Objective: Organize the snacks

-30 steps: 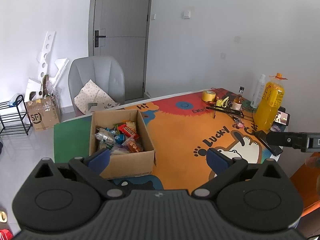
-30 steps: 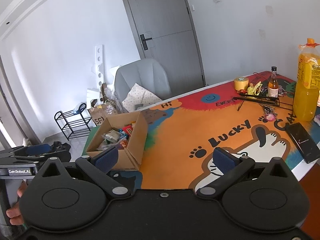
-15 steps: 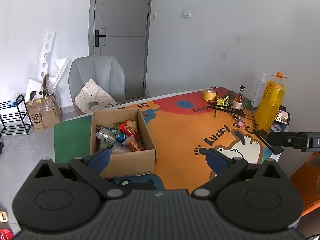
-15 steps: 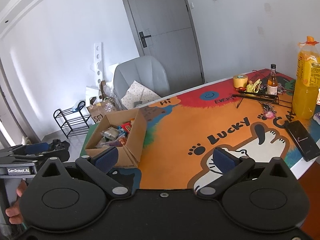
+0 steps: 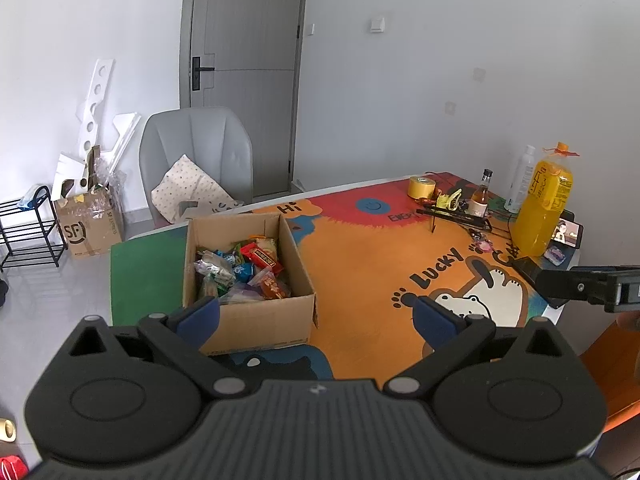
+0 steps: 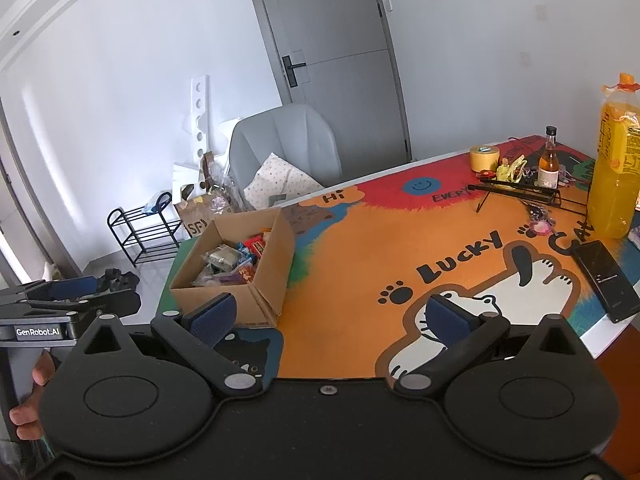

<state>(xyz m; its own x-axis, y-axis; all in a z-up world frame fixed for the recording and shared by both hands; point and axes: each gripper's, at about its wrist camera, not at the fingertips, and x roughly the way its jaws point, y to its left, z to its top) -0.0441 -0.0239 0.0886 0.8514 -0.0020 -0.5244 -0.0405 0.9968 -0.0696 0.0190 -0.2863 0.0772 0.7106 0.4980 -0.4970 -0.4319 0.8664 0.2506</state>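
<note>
On the desk point(image 5: 360, 280), the snacks point(image 5: 240, 272) lie heaped inside the box point(image 5: 256, 320), none outside it, fitting either sorted or awaiting sorting, while both the left hand-held gripper point(image 5: 316, 316) and right hand-held gripper point(image 6: 332, 316) hang released near the box.

cardboard box point(image 5: 256, 320): matt brown | snack wrappers point(image 5: 240, 270): glossy, probably plastic | mat point(image 5: 372, 264): smooth print
</note>
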